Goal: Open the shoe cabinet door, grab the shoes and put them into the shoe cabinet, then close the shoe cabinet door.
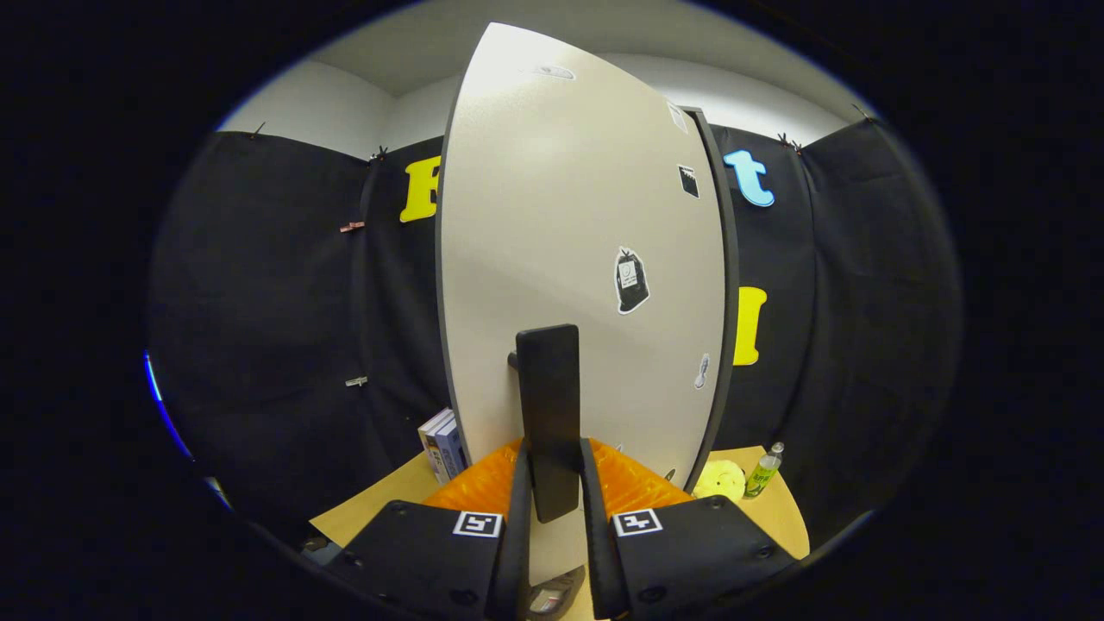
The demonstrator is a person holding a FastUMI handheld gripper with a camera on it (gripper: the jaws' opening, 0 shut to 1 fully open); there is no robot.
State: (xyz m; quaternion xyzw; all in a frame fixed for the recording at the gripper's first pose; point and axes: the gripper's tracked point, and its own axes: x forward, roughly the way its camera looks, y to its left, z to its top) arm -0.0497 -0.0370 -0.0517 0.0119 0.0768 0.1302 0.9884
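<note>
Gripping cabinet door [569, 216] handle [548, 414] w/ hand-held gripper [552, 483]

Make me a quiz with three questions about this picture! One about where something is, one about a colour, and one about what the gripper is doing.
1. Where is the small clear bottle with the green label?
A. on the wooden table, beside the fluffy yellow toy
B. on top of the cabinet
C. between the fingers

2. What colour is the big flat cabinet door?
A. red
B. off-white
C. green

3. What is the hand-held gripper doing?
A. hanging open
B. holding the bottle
C. closed on the door's tall black handle

Answers:
1. A, it stands next to the fluffy yellow toy on the wooden table.
2. B, its face is pale.
3. C, both fingers press the tall black handle.
</note>
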